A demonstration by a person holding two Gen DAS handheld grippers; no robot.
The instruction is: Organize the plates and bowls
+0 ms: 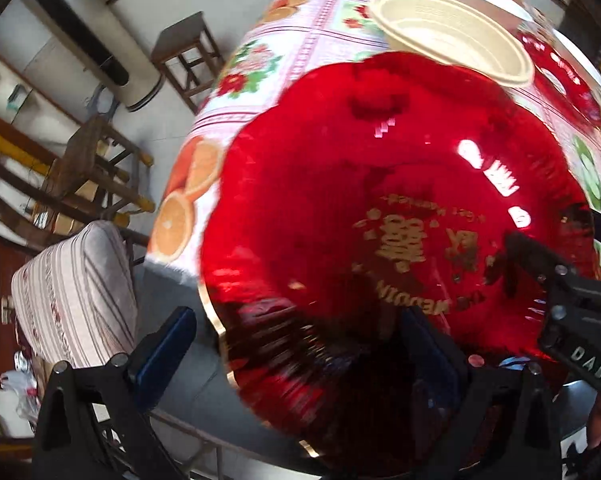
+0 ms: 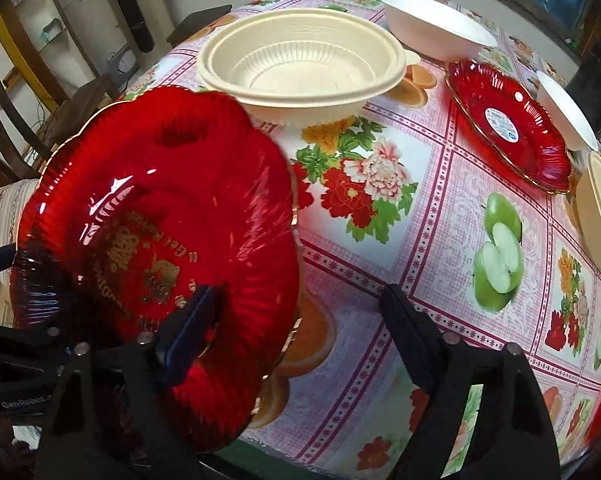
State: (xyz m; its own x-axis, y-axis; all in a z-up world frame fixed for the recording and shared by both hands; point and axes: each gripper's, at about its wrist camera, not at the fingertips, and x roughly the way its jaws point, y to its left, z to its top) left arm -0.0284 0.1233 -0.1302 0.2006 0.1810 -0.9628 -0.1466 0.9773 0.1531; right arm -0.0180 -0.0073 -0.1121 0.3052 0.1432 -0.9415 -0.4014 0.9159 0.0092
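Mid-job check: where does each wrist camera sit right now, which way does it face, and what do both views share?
Left wrist: on the left hand-held gripper, looking along its open fingers at the red plate filling the view; the right hand-held gripper intrudes at right.
Right wrist: on the right hand-held gripper, facing across the floral tablecloth; its fingers show.
Shared: the red plate and cream ribbed bowl.
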